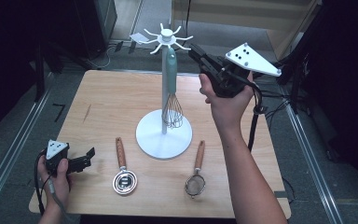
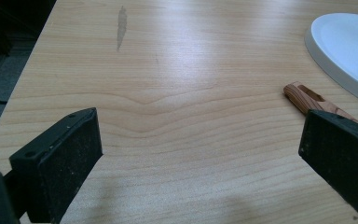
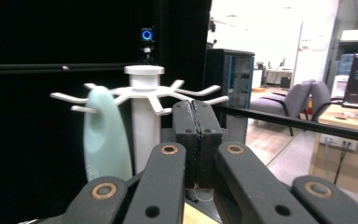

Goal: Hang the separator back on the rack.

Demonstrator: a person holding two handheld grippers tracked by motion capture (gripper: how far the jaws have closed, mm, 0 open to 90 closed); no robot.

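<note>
The right gripper (image 1: 196, 52) is raised beside the top of the white hook stand (image 1: 164, 93), jaws pressed together on nothing. Just left of it a whisk (image 1: 170, 88) with a pale mint handle and wire loops hangs from a hook. The left gripper (image 1: 89, 156), jaws wide apart, rests at the near left of the light wooden table (image 1: 102, 98). Dark surroundings lie beyond.
</note>
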